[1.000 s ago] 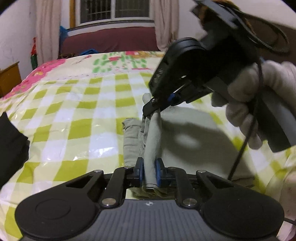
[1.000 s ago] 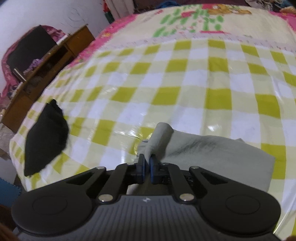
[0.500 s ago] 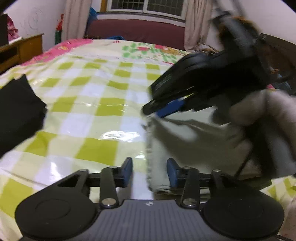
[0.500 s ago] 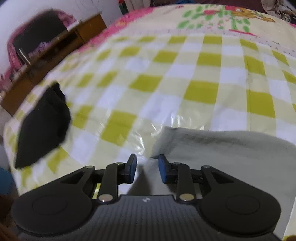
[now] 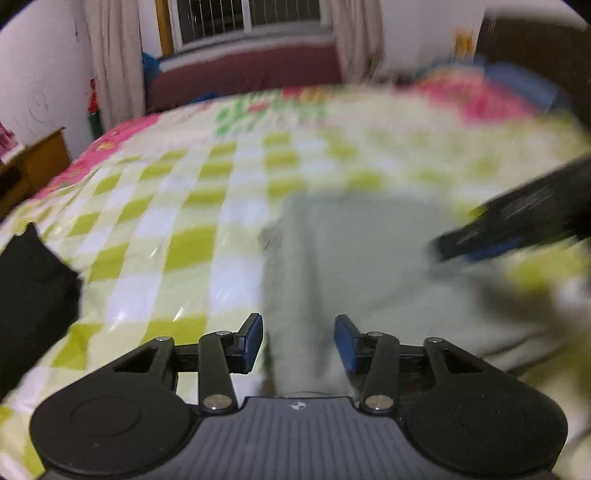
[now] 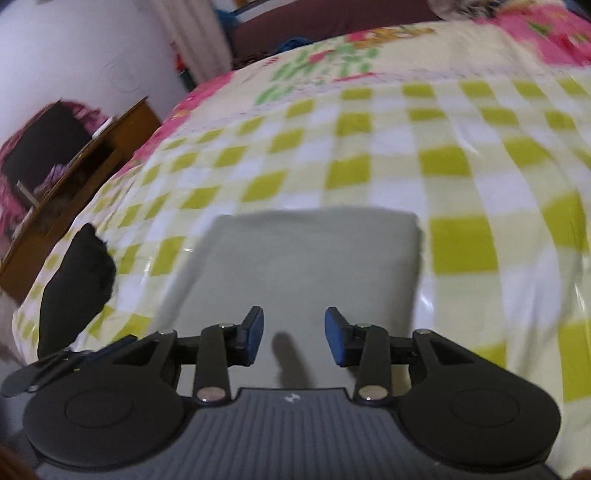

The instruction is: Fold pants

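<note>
A: Where are the pants?

B: Grey-green pants (image 6: pixel 310 258) lie folded into a flat rectangle on the checked bedsheet (image 6: pixel 461 166). In the right wrist view the far edge is straight and both far corners look square. In the left wrist view the same cloth (image 5: pixel 354 251) is blurred, with a darker lengthwise crease or shadow along its left part.

A: Left gripper?

B: Left gripper (image 5: pixel 298 338) hangs over the near left edge of the pants. Fingers are spread and opening. Cloth shows in the gap below them, but neither blue pad (image 5: pixel 254 338) presses it. Nothing is pinched.

A: Right?

B: Right gripper (image 6: pixel 294 339) is over the near edge of the pants, fingers apart and opening, pads clear of the cloth. A short dark shadow falls on the fabric between them. In the left wrist view it shows as a blurred black bar (image 5: pixel 517 221) at the right, above the pants' right side.

A: Anything else on the bed?

B: Black garment (image 6: pixel 74 284) near the bed's left edge, well apart from the pants. Wooden desk (image 6: pixel 74 173) stands beside the bed by the wall. Window (image 5: pixel 247 16) with curtains (image 5: pixel 118 59) at the far end.
</note>
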`<state>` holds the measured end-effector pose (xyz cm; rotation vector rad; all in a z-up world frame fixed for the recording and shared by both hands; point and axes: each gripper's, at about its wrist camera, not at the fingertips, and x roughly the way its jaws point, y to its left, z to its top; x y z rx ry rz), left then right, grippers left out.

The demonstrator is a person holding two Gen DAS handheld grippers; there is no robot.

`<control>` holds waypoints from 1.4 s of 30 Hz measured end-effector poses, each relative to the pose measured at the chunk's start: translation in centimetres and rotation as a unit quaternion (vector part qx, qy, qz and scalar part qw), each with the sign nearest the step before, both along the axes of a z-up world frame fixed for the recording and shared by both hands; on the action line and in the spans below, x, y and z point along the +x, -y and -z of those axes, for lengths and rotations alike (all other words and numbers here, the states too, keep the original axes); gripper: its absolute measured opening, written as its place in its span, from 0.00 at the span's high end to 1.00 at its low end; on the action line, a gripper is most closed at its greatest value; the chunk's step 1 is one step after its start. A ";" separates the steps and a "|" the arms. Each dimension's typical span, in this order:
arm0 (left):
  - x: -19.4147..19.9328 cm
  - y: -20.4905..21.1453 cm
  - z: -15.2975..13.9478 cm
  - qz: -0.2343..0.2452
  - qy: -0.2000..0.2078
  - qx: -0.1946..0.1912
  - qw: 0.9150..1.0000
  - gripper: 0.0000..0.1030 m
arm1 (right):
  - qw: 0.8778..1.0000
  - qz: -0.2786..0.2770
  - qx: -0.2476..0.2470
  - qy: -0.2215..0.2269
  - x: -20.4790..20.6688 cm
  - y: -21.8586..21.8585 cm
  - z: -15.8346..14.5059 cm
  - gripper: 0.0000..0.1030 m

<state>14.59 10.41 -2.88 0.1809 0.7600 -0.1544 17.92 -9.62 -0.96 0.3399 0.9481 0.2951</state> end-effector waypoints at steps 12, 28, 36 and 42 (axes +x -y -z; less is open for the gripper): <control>-0.4 0.2 -2.0 -0.002 0.010 -0.010 1.000 0.31 | 0.997 0.008 0.071 -0.012 -3.2 3.4 1.6 0.58; 1.2 0.2 0.7 -0.009 -0.031 0.012 0.999 0.15 | 0.996 0.022 0.087 -0.025 -3.6 5.1 3.2 0.50; -0.2 -1.0 -1.0 -0.024 -0.013 -0.006 1.000 0.15 | 0.994 0.017 0.107 -0.033 -3.3 4.7 2.8 0.49; -0.6 -0.4 -1.4 -0.009 0.014 0.013 1.000 0.15 | 0.994 0.006 0.107 -0.031 -2.8 3.7 3.1 0.49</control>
